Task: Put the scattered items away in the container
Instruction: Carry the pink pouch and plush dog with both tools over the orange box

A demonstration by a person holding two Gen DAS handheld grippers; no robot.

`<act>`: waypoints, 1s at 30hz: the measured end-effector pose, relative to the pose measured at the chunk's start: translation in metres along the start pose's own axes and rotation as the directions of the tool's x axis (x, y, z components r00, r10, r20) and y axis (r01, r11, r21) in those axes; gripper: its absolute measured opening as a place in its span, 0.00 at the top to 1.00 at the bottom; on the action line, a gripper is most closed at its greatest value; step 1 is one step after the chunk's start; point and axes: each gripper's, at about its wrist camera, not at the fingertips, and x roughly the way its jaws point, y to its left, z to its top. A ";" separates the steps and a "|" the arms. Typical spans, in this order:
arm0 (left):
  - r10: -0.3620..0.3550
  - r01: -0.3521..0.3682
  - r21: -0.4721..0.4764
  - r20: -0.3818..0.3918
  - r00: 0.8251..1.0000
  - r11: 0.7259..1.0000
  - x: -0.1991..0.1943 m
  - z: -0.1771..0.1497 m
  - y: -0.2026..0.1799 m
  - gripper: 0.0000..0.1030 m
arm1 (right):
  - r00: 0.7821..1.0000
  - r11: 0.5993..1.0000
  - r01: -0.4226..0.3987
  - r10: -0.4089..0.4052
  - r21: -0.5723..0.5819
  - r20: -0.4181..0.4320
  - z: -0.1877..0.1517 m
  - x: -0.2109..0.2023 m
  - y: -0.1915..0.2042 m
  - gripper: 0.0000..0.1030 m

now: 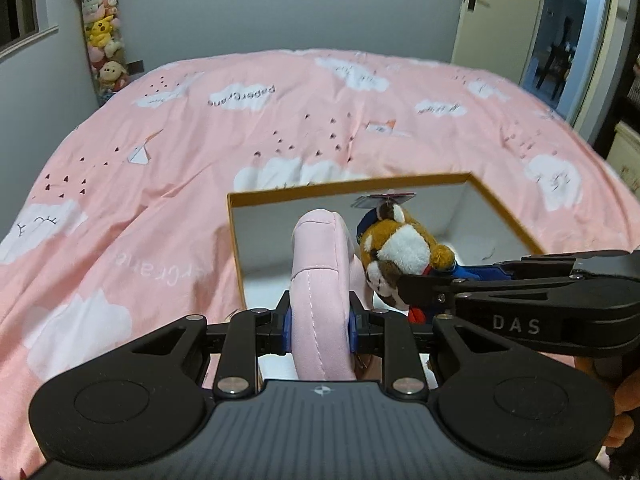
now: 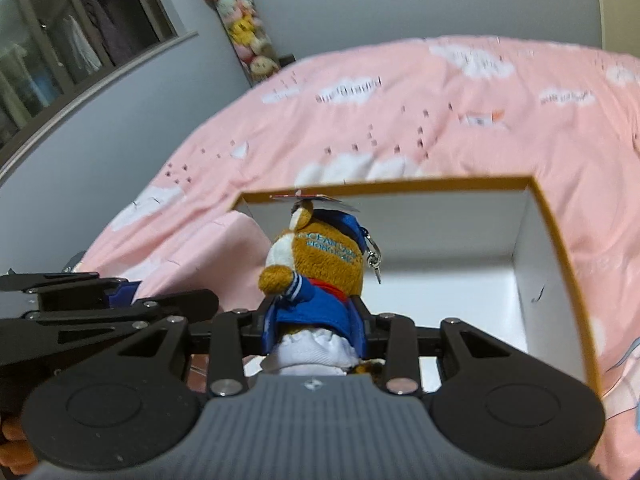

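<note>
Pink bedspread [image 1: 200, 140] w/ box [image 1: 500, 208]; both tongs hold toys above it.

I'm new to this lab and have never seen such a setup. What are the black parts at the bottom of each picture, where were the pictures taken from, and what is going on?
There is no robot here. A person carries a hand-held gripper in each hand, a black two-finger clamp with a camera on it looking forward along the fingers. So one picture looks out from the left hand-held gripper and the other from the right hand-held gripper.

Below is a bed with a pink blanket printed with white clouds. On it stands an open cardboard box, white inside.

The left one is clamped on a pink padded cushion. The right one is clamped on a brown plush toy in a blue outfit and cap. Both things are held over the box, not yet let go.
</note>
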 end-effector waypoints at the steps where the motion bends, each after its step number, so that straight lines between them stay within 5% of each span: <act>1: 0.008 -0.008 0.004 -0.012 1.000 1.000 0.003 -0.001 -0.002 0.73 | 1.000 1.000 0.003 -0.003 0.005 -0.014 0.000 0.006 -0.001 0.63; 18: 0.111 -0.094 0.107 -0.164 0.980 0.990 0.036 -0.011 -0.007 0.72 | 0.976 0.990 -0.003 0.034 0.140 -0.215 -0.021 0.058 -0.015 0.62; 30: 0.110 -0.082 0.162 -0.167 0.980 0.983 0.034 -0.011 -0.015 0.63 | 0.964 0.990 0.025 0.012 0.138 -0.266 -0.019 0.062 -0.017 0.58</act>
